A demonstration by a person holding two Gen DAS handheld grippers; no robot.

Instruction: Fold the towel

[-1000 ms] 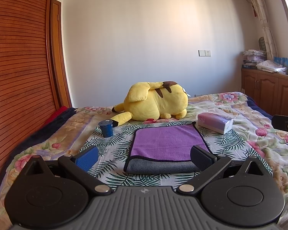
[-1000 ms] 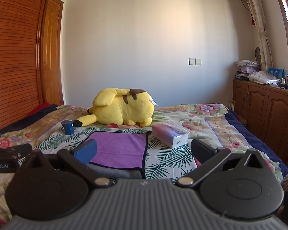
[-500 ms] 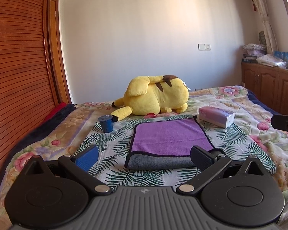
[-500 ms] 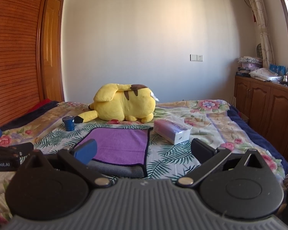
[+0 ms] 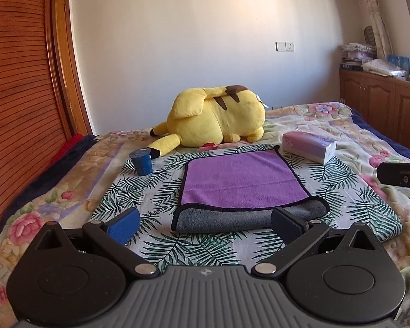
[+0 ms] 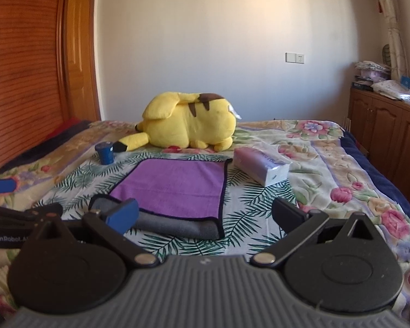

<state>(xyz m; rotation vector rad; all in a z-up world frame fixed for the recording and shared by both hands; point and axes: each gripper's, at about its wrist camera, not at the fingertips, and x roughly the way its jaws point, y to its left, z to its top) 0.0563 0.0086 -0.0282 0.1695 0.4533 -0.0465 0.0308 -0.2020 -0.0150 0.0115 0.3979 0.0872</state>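
A purple towel (image 5: 240, 181) with a grey underside and black trim lies folded flat on the leaf-print cloth (image 5: 155, 191) on the bed; its grey fold faces me. It also shows in the right wrist view (image 6: 177, 184). My left gripper (image 5: 205, 225) is open and empty, just short of the towel's near fold. My right gripper (image 6: 205, 216) is open and empty, near the towel's near right corner. The left gripper's body (image 6: 19, 218) shows at the left edge of the right wrist view.
A yellow plush toy (image 5: 218, 120) lies behind the towel. A blue cup (image 5: 142, 161) stands to the towel's left. A tissue pack (image 5: 309, 146) lies to its right. Wooden cabinets (image 6: 391, 134) stand at the right, a wooden wardrobe (image 5: 19, 87) at the left.
Both grippers have tipped downward and moved a little toward the towel. Both stay open. The towel has not moved.
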